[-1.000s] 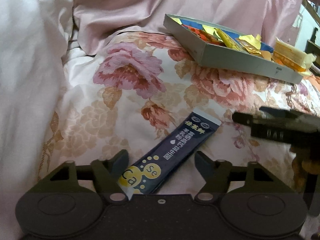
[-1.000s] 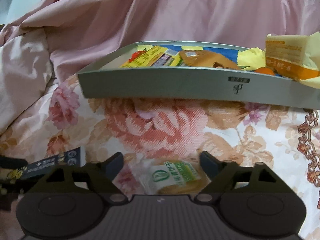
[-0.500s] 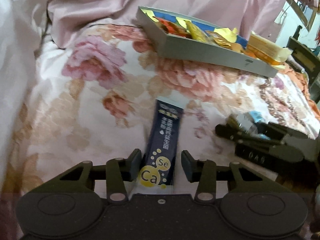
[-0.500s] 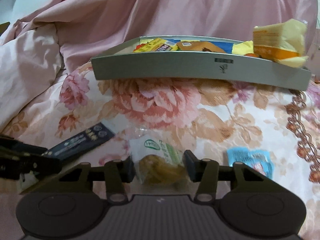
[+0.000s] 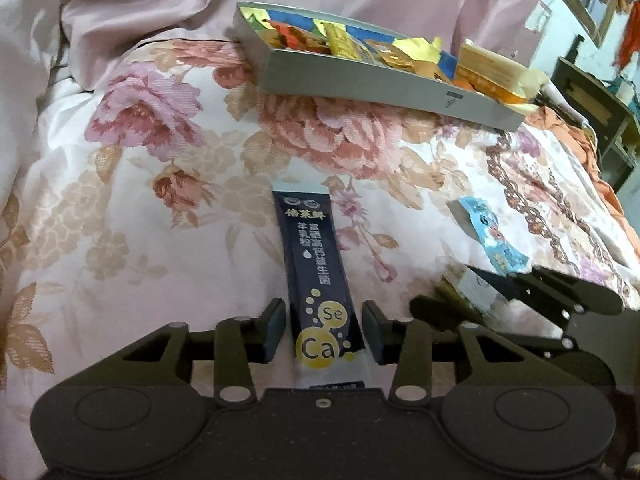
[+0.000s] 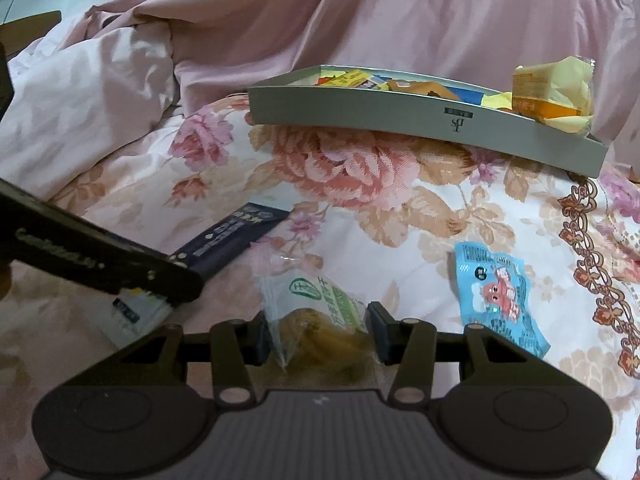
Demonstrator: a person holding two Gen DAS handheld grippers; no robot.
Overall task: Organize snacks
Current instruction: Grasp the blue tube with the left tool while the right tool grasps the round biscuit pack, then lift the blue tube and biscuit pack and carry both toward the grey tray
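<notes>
A dark navy stick sachet (image 5: 316, 276) with yellow "Ca Se" circles lies on the floral bedspread. My left gripper (image 5: 324, 332) is shut on its near end, a pad on each side. It also shows in the right wrist view (image 6: 232, 238). My right gripper (image 6: 318, 338) is shut on a clear snack packet (image 6: 320, 320) with green print and brown pieces inside. A grey tray (image 5: 360, 80) holding several colourful snack packets rests farther back, also in the right wrist view (image 6: 400, 118).
A light blue cartoon snack packet (image 6: 498, 298) lies on the bedspread to the right, also in the left wrist view (image 5: 490, 238). Pink bedding (image 6: 360, 16) is bunched behind the tray. Dark furniture (image 5: 600, 116) stands at the far right.
Both grippers have closed from open onto their items. The left one has turned in line with the sachet, and the right one has pulled back from the tray.
</notes>
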